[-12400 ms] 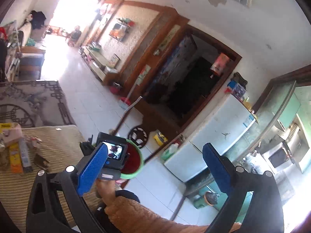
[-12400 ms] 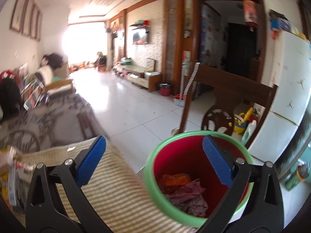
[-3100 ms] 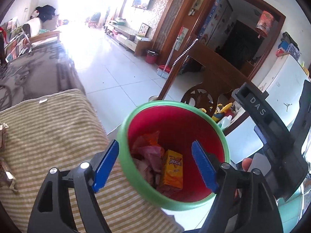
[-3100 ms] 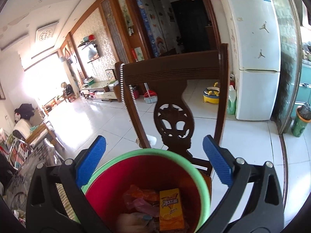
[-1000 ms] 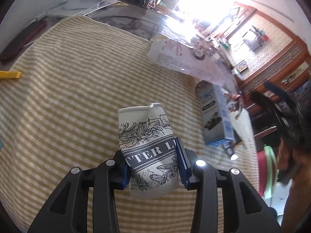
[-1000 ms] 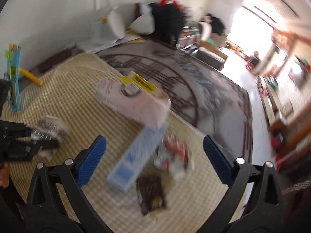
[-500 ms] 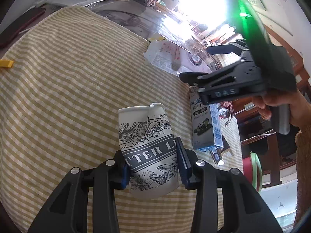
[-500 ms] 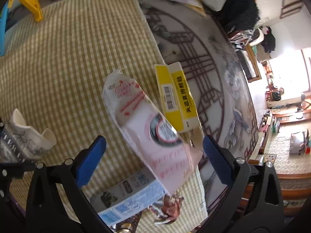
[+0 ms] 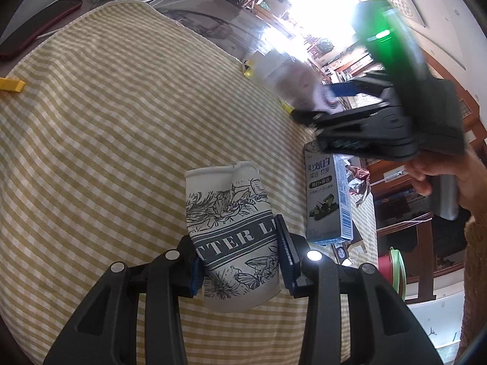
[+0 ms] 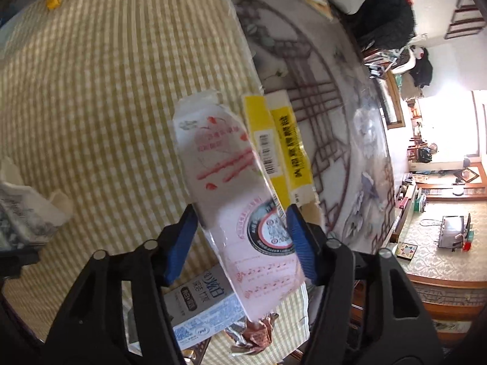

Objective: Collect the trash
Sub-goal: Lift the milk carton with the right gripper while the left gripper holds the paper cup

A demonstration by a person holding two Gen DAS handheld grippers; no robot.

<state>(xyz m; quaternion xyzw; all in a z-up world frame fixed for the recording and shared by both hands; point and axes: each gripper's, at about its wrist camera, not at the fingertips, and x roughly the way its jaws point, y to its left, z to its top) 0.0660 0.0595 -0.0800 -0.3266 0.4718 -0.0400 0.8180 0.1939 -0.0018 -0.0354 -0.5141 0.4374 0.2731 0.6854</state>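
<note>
My left gripper [image 9: 240,261] is shut on a crumpled white paper cup [image 9: 231,219] with black flower print, held just over the checked cloth [image 9: 106,121]. The cup [image 10: 27,213] also shows at the left edge of the right wrist view. My right gripper [image 10: 242,234] is closing its jaws on a pink and white packet [image 10: 231,200], and both blue pads touch its sides. From the left wrist view that right gripper [image 9: 319,103] hangs at the upper right with the blurred packet [image 9: 292,82] in it. The red bin with a green rim [image 9: 395,270] stands off the table's right edge.
A yellow box [image 10: 286,149] lies behind the packet. A blue and white carton [image 9: 327,200] and a crumpled foil wrapper [image 9: 359,182] lie near the table's edge. At the far side are a yellow clip [image 9: 10,86] and a red phone [image 9: 39,30]. A hand [image 9: 432,173] holds the right gripper.
The right gripper's jaws, wide open half a second ago over the pink packet, have come in against its sides. The left gripper still holds the cup in the same place.
</note>
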